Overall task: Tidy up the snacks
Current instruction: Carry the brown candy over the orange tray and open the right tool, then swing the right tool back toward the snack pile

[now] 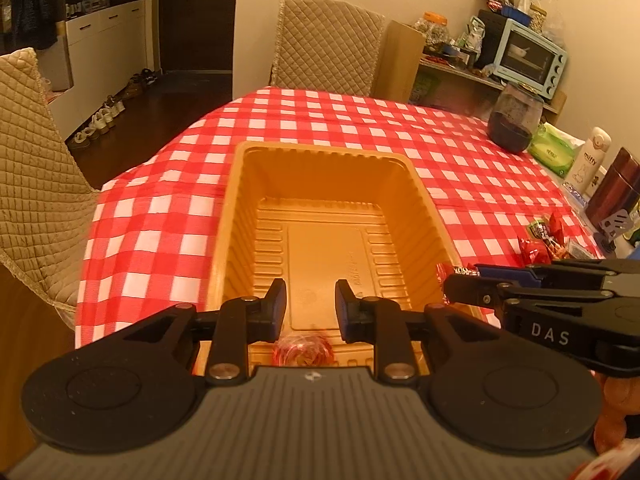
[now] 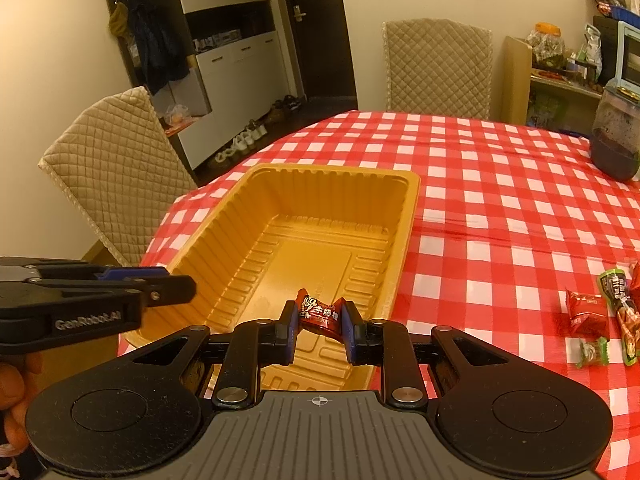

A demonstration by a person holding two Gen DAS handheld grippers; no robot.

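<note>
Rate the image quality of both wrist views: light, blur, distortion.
Left wrist view: warm orange indoor light, fisheye bending of the tablecloth edge, and a blurred red candy just below the left gripper. Right wrist view: same warm cast, dark corner vignetting, the wrapped candy in the right gripper sharp.

glossy ribbed plastic tray (image 2: 404, 216) on checked cloth (image 2: 500, 208).

- A deep rectangular tray of ribbed golden-yellow plastic (image 2: 332, 184) is set on the red-and-white checked cloth.
- A small red-wrapped candy (image 2: 319, 315) is held above the tray's near end.
- A blurred red wrapped sweet (image 1: 302, 352) is seen at the tray's near edge.
- Red and green snack packets (image 2: 600, 312) are scattered right of the tray.
</note>
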